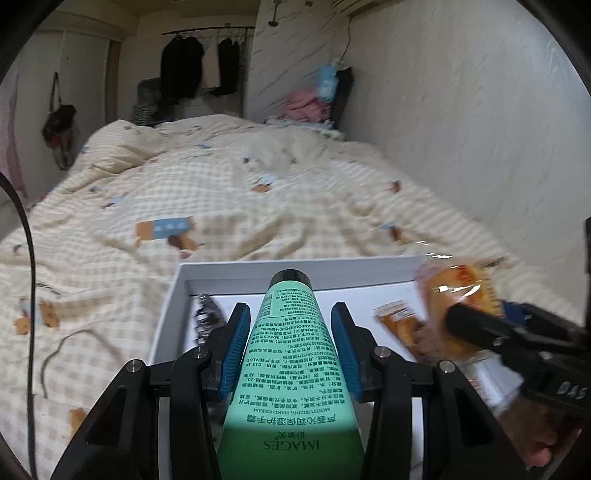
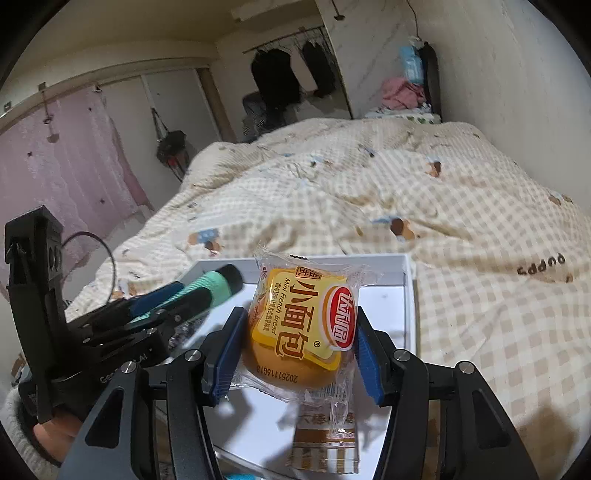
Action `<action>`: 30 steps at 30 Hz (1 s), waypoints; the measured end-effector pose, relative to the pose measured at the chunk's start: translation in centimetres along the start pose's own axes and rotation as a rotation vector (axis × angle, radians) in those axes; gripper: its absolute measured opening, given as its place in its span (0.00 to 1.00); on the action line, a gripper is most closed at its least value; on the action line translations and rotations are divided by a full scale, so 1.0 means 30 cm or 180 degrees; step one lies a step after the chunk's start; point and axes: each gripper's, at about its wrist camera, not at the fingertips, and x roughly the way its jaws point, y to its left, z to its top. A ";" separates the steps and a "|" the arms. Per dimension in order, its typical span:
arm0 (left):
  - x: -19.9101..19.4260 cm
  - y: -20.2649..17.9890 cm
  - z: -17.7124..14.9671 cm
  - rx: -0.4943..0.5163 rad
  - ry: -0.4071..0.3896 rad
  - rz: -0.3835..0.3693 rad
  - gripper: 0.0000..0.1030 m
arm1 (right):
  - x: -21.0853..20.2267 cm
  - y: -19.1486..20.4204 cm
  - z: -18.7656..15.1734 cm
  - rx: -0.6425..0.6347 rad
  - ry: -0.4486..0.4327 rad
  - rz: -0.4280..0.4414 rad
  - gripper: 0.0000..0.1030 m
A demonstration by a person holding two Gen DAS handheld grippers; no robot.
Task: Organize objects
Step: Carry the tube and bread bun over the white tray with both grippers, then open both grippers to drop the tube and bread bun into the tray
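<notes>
Bedroom; bed w/ checked quilt [image 1: 229, 206] fills most of view, wall along right side, clothes rack [image 1: 207, 33] at far end. White tray [image 2: 408, 273] lies on quilt at near end, shallow rim all round, open quilt beyond far edge and to left. Left gripper [image 1: 289, 325] pinching green hand cream tube [image 1: 288, 369] above tray: long axis fwd, black cap away. Right gripper [image 2: 301, 332] pinching wrapped mini bread [image 2: 295, 325] above tray. Orange sachet [image 1: 399, 325] flat in tray.
</notes>
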 end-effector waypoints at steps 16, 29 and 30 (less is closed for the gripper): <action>0.034 0.022 -0.035 -0.0056 0.0175 0.0220 0.48 | 0.059 -0.038 -0.015 0.0046 0.0264 -0.0250 0.55; 0.015 0.011 -0.047 0.0004 0.0104 0.0274 0.48 | 0.058 -0.031 -0.018 0.0013 0.0258 -0.0289 0.55; 0.015 0.010 -0.048 0.0013 0.0105 0.0269 0.48 | 0.058 -0.029 -0.019 0.0005 0.0260 -0.0297 0.55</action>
